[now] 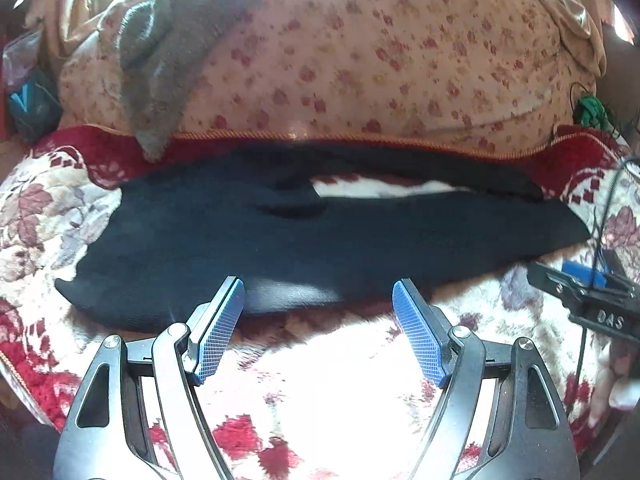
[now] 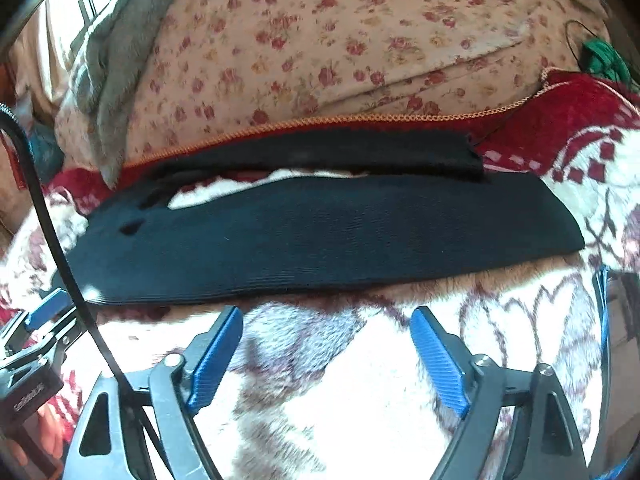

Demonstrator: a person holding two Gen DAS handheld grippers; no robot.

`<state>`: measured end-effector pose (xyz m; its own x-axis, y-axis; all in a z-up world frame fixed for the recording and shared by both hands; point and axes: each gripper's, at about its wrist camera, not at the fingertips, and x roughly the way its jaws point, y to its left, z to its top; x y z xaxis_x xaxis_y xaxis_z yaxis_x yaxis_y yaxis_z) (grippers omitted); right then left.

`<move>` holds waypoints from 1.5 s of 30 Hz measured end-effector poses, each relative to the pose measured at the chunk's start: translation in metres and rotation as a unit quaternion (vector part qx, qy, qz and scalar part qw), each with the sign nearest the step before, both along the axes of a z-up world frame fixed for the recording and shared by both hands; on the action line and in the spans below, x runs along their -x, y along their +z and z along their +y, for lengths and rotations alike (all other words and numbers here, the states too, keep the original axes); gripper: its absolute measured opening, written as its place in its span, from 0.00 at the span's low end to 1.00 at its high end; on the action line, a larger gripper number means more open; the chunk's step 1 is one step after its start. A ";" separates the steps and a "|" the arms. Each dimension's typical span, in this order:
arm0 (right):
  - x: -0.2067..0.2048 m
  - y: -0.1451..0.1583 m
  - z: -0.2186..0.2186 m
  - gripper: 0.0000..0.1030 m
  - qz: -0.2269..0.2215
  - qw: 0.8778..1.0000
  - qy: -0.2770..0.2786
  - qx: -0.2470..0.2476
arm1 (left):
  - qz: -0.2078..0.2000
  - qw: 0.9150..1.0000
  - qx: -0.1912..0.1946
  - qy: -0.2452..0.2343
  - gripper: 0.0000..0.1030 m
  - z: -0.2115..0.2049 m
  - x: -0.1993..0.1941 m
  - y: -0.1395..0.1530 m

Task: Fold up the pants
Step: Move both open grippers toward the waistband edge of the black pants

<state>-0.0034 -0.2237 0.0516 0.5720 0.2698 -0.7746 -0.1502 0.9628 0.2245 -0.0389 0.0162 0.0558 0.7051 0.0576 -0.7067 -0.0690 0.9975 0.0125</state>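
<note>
Left wrist view: the left gripper (image 1: 318,290) is held with its jaws spread wide and nothing gripped between the blue pads (image 1: 218,332); the tips are seen just at the near edge of the black pants (image 1: 280,240). The pants are laid flat across the floral blanket (image 1: 340,360), both legs stretched out side by side toward the right, a sliver of blanket showing between them. Behind them a rose-print pillow (image 1: 360,48) is noted, with a grey cloth (image 1: 160,60) draped over its left side.

Right wrist view: the right gripper (image 2: 326,314) is likewise wide open and empty, held over the blanket (image 2: 360,380) just short of the pants (image 2: 320,232) (no contact visible). A black cable (image 2: 60,260) is seen crossing the left of this view.
</note>
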 end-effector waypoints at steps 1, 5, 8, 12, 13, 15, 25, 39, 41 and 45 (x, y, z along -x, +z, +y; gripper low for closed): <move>0.003 0.003 -0.001 0.81 -0.004 1.000 0.000 -0.002 | 0.000 1.000 0.006 0.002 0.76 0.002 0.000 0.002; 0.017 0.018 -0.001 0.81 -0.029 1.000 -0.004 0.006 | -0.002 1.000 0.021 0.013 0.76 0.007 0.003 0.010; 0.023 0.028 0.000 0.81 -0.043 0.999 -0.006 0.010 | -0.003 1.000 0.020 0.013 0.76 0.006 0.006 0.013; 0.026 0.034 0.001 0.81 -0.047 0.999 -0.006 0.016 | -0.004 1.000 0.019 0.011 0.76 0.005 0.008 0.016; 0.026 0.034 0.001 0.81 -0.042 0.999 -0.006 0.016 | -0.005 1.000 0.018 0.012 0.76 0.005 0.009 0.017; 0.025 0.033 -0.001 0.81 -0.034 0.999 -0.008 0.012 | -0.006 1.000 0.019 0.014 0.76 0.005 0.011 0.018; 0.033 0.035 -0.007 0.81 -0.033 0.999 -0.018 0.006 | -0.007 1.000 0.016 0.021 0.76 0.005 0.015 0.019; 0.030 0.022 -0.023 0.81 -0.015 0.999 -0.036 0.002 | 0.015 0.999 0.029 0.041 0.76 0.019 0.011 0.005; 0.028 0.019 -0.026 0.81 -0.012 0.999 -0.039 0.001 | 0.023 0.998 0.042 0.048 0.76 0.027 0.012 0.000; 0.024 0.011 -0.039 0.81 -0.004 0.999 -0.052 -0.014 | 0.043 0.994 0.072 0.071 0.76 0.049 0.013 -0.013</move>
<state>-0.0271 -0.2627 0.0623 0.6051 0.2295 -0.7624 -0.0515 0.9668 0.2502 -0.0518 0.0656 0.0430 0.6339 0.0454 -0.7721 -0.2140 0.9696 -0.1187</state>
